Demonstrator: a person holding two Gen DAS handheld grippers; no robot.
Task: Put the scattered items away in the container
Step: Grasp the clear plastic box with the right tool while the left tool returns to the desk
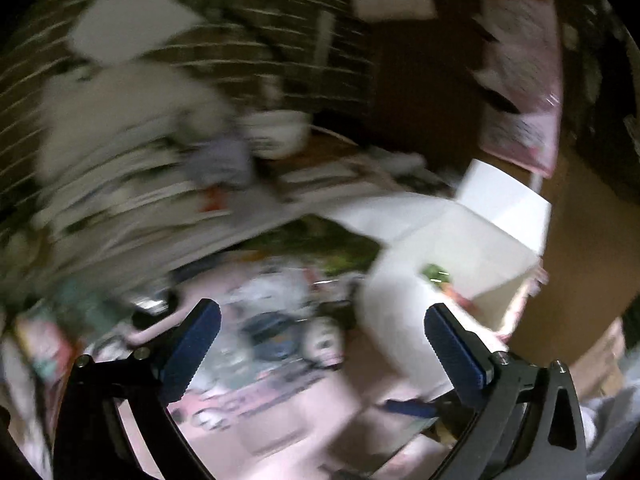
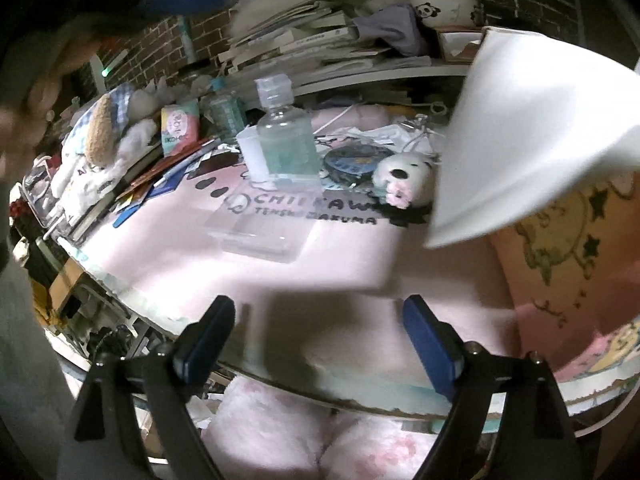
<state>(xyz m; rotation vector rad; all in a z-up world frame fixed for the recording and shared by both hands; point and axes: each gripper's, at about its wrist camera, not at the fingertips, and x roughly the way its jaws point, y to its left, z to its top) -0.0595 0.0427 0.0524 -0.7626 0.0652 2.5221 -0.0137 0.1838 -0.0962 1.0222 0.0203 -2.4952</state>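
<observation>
Both our left claw (image 1: 320, 344) and right claw (image 2: 318, 340) hung apart and empty over the pink surface (image 2: 200, 256), the white container (image 2: 520, 128) standing right of the clear bottle (image 2: 284, 140).

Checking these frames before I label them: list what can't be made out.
- Left wrist view: motion blur smears the desk clutter; items unidentifiable.
- White container: contents mostly hidden by its walls and blur in the left view; only a green scrap shows.
- Right wrist view: the white container is blurred and hides the desk behind it.
- Clear bottle: label unreadable.
</observation>
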